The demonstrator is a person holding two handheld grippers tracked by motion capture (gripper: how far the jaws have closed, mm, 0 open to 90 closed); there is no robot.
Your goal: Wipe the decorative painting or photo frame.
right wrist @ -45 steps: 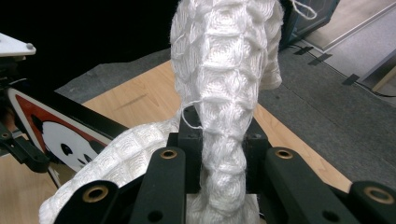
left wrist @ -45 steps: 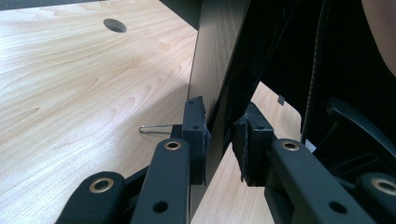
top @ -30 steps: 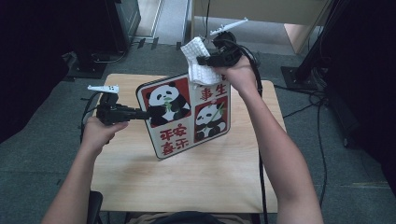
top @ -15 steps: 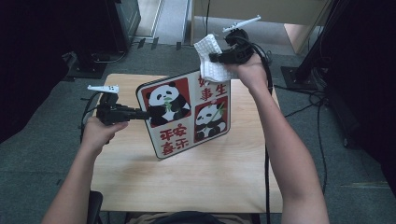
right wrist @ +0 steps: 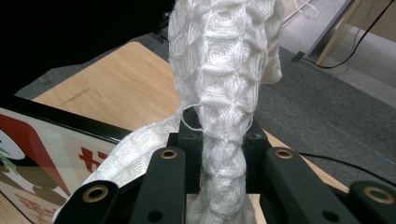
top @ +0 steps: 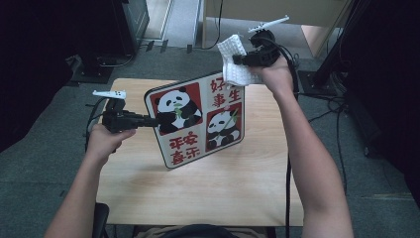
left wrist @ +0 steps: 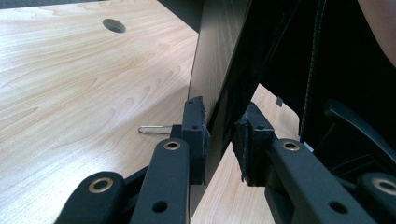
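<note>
The left gripper (top: 148,120) is clamped on the left edge of the panda picture (top: 198,119), propped upright mid-table (top: 198,198). The right gripper (top: 236,60) pinches a white cloth (top: 233,62) above its far top corner. A hard wipe could twist the picture loose. Cables (top: 327,106) trail right.

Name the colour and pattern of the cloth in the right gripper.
White waffle-weave cloth, clearest in the right gripper view.

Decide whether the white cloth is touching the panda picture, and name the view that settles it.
Cannot tell. In the high view the cloth overlaps the top edge of the picture; the right gripper view shows cloth draped toward it, but no plain contact or gap.
</note>
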